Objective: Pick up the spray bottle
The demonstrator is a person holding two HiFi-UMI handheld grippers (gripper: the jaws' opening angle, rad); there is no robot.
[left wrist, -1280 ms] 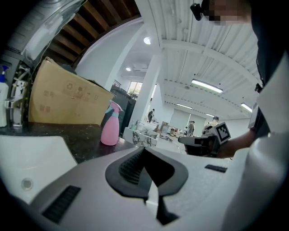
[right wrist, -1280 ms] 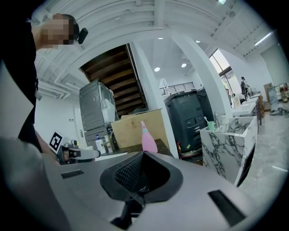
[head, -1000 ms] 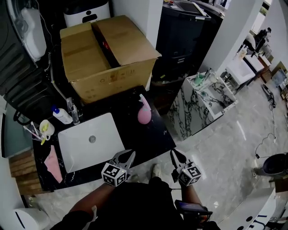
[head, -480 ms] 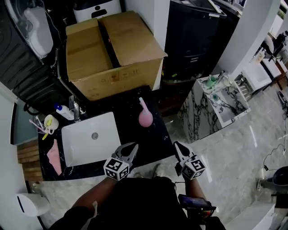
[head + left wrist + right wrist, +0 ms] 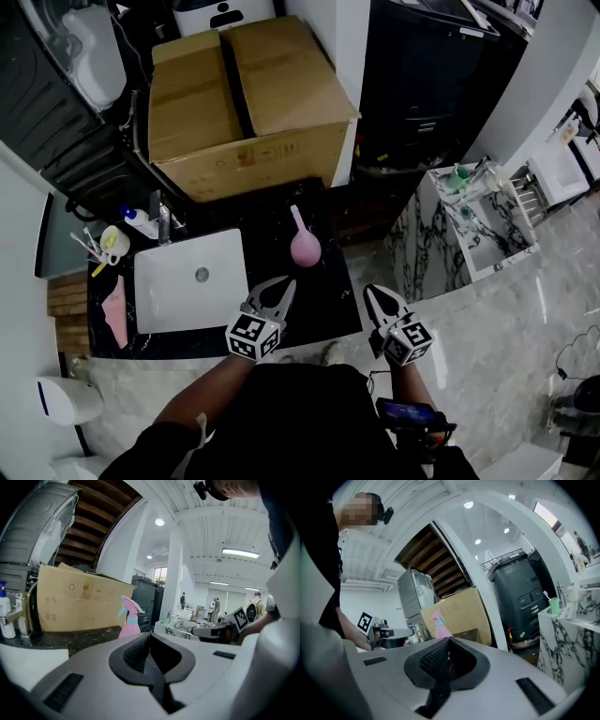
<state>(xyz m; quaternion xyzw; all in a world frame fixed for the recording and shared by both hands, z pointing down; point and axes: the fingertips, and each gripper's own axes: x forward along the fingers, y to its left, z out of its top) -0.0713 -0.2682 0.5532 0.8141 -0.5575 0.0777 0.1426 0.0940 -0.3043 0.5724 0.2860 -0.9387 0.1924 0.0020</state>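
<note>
Head view looks steeply down on a black, white-veined marble tabletop (image 5: 323,298) where the pink plastic spray bottle (image 5: 304,246) stands upright, just right of a white rectangular sink (image 5: 187,279) and in front of a large brown cardboard box (image 5: 248,94). Both grippers hover at the near edge of the tabletop, well apart from the bottle. The left gripper (image 5: 284,289) points up toward the bottle from just below it, and the right gripper (image 5: 374,294) sits further right, off the tabletop's corner. In the left gripper view, the left gripper (image 5: 150,639) has its fingers clenched together with nothing between them, and the spray bottle (image 5: 129,621) rises just beyond the tips, slightly to the left, against the box. In the right gripper view, the right gripper (image 5: 447,644) is likewise clenched and empty, with the spray bottle (image 5: 440,626) showing just above its fingers. A pink cloth (image 5: 115,312) lies left of the sink, and a white pump bottle (image 5: 141,223) stands behind it.
</note>
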